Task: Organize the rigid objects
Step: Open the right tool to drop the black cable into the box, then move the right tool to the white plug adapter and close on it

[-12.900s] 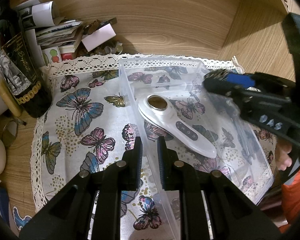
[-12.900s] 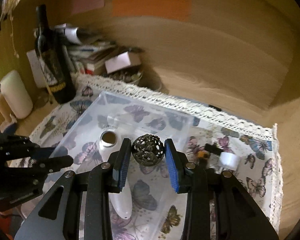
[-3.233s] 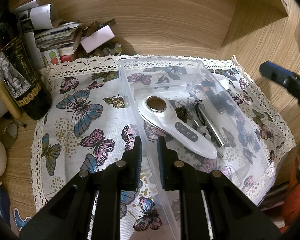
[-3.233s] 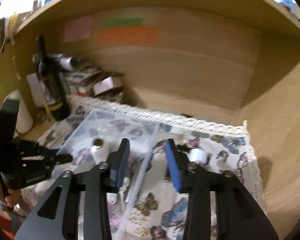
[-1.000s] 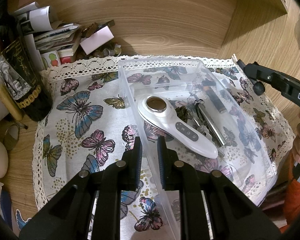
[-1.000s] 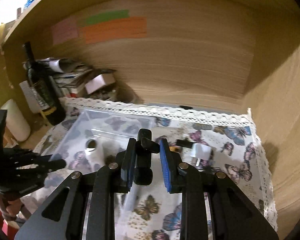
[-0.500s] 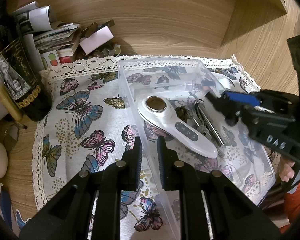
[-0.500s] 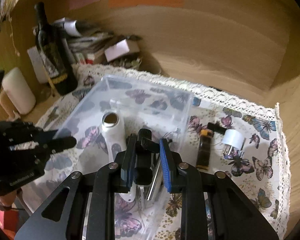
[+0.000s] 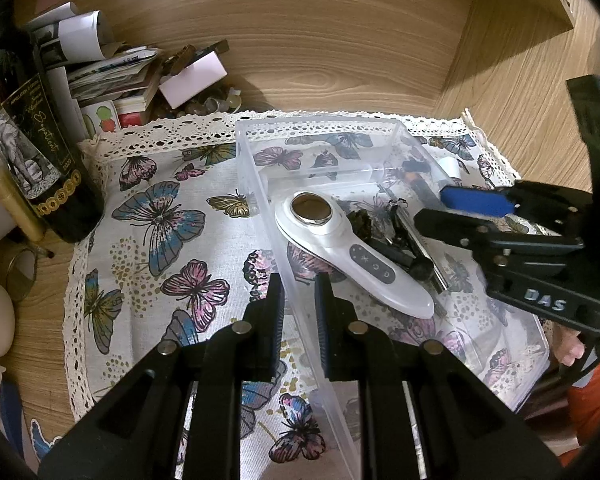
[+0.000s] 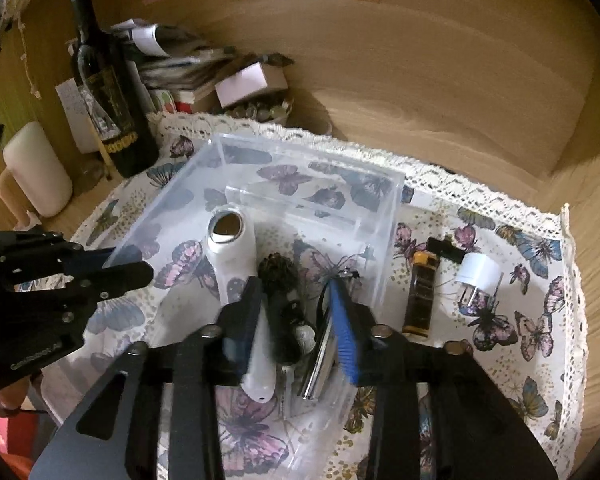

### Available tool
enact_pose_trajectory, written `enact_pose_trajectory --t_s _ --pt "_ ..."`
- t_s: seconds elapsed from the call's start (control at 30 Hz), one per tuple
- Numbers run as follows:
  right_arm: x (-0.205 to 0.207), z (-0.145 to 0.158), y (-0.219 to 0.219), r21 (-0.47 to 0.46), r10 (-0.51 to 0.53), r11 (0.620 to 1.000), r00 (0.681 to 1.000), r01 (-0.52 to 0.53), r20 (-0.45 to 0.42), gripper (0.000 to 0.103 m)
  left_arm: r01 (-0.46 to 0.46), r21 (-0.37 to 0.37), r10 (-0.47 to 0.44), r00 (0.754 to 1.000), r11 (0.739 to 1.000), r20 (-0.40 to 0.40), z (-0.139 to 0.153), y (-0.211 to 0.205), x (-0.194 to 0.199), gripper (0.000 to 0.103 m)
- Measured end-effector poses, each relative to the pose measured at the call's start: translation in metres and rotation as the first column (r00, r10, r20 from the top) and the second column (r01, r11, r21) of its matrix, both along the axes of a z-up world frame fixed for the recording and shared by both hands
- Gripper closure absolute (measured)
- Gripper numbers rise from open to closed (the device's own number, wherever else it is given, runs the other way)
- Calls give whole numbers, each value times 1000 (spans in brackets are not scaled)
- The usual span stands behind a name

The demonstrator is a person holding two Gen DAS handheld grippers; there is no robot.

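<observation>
A clear bin (image 10: 384, 216) sits mid-frame in the right wrist view, open-topped, on a butterfly cloth. Inside, at left, a white wand (image 10: 236, 264) lies lengthwise, its round metal head toward the top of the frame. Just right of it sits a dark filigree ball (image 10: 278, 270). Below the ball lies a black knobbed piece (image 10: 286, 332), flat on the bin floor. Right of that, a chrome bar (image 10: 320, 360) lies lengthwise along the bin's right wall. Outside the bin, centre right, a brown lighter (image 10: 419, 292) lies flat, and a white plug (image 10: 478, 276) lies just beside it, prongs toward the bottom of the frame.
</observation>
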State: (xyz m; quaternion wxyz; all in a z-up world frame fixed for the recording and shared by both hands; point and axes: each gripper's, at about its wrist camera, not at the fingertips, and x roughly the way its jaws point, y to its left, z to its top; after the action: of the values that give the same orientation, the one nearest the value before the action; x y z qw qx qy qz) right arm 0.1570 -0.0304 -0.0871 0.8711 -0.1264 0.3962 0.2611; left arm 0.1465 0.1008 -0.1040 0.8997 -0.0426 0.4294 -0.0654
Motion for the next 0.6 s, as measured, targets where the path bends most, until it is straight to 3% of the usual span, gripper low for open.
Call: enact_pose_trajectory --t_s 0.07,0.2,0.6 --pt "-3 6 -2 7 -2 1000 1000 2 23 62 -1 -1 1 1000 1000 0 0 0 0 88" --pt "-9 22 -12 31 -29 999 996 26 86 44 0 0 0 1000 1000 0 0 0 0 88" --pt "4 50 -55 57 -170 985 968 162 184 41 -2 0 2 1000 1000 -1 0 -1 -1 88"
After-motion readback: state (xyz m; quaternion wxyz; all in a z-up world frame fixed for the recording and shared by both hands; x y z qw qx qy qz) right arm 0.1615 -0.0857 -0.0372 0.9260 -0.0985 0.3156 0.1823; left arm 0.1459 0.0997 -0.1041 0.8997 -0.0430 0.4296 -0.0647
